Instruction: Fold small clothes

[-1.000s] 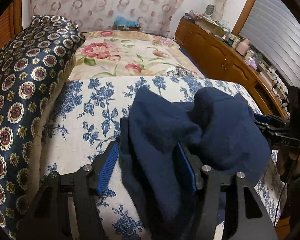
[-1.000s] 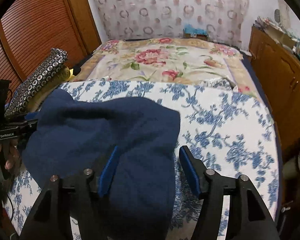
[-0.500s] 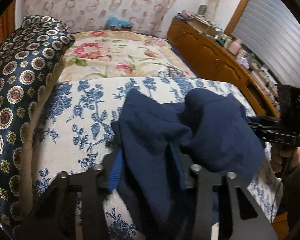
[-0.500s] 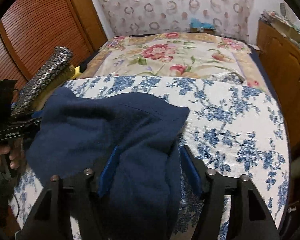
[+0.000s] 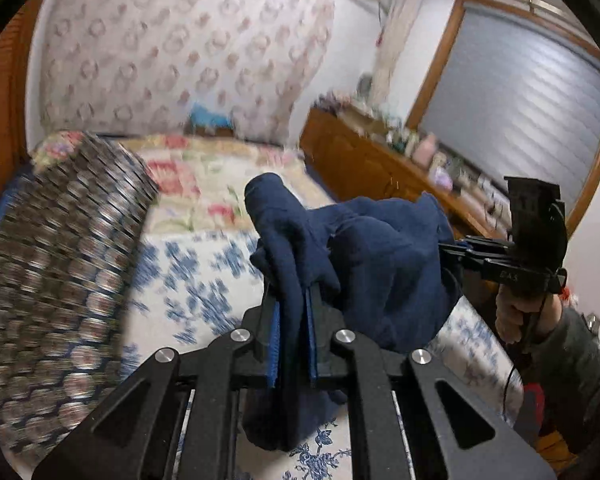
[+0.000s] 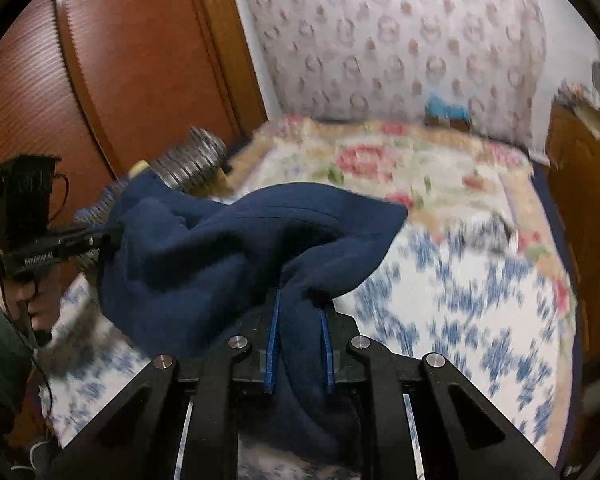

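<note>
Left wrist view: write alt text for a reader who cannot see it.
The left tongs are closing on a bunched navy garment, which is pinched between the blue pads and raised above a blue-flowered bedspread. At the right, the right tongs, held in a hand, grip its other end. A patterned bolster lies at the left, blurred.

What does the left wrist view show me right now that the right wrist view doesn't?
Only the left wrist view: the blinds-covered window, the right gripper from the side, and the left gripper with its jaws closing on the navy garment.

Only the right wrist view: the wooden wardrobe doors, the left gripper from the side, and the right gripper with its jaws closing on the cloth.

Both: the garment strung between the grippers, the blue-flowered bedspread, and the patterned headboard.
</note>
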Tool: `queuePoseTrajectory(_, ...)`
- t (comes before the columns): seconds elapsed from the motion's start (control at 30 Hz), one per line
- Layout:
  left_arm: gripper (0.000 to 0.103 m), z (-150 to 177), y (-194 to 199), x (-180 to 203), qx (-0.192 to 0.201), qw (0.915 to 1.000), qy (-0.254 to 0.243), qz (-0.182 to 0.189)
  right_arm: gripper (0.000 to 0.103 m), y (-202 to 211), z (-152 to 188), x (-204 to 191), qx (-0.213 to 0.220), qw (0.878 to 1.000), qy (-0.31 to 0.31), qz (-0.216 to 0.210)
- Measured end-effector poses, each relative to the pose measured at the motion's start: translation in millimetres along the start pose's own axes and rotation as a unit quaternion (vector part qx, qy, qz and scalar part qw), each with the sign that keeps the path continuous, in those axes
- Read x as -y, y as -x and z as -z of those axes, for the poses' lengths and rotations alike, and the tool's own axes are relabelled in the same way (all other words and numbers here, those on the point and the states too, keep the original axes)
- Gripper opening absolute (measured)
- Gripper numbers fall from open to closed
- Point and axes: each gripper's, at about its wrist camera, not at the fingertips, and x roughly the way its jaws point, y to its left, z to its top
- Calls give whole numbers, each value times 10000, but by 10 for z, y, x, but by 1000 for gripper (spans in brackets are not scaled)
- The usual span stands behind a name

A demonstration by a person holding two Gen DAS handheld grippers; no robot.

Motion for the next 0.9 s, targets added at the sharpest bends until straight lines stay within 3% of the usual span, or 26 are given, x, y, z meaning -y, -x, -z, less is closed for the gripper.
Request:
queuePoseTrajectory(0.23,11,-138,773,-247,924,9943,201,-492,17,134,-748,-496,494,9949,851,-218)
queuePoseTrajectory(0.47,11,64,1266,-792,1412,9785,830,-1253,17,-496,-1669,-1223,317,9819,1798,-509)
queuePoseTrajectory(0.57,11,267,1309,-1100,1366,9717,1203,-1508,17,-981,-1941,-1550,78,9728,2217,-673)
queuePoseTrajectory(0.7,11,580,1111,-1531,925,9630,1733,-1844,17,-1821,-2058,-1866,-334,9655,2489,-686)
queuePoseTrajectory(0.77,11,709,1056,-1558,796,9621,1822,-1865,17,-2185,-2063,-1914,-516,9706,2265,-627)
queuePoseTrajectory(0.9,13,765,1012,-1574,664,9637,1712,-1940,18,-2552,-2201,-1872,-431,9842,1678,-354)
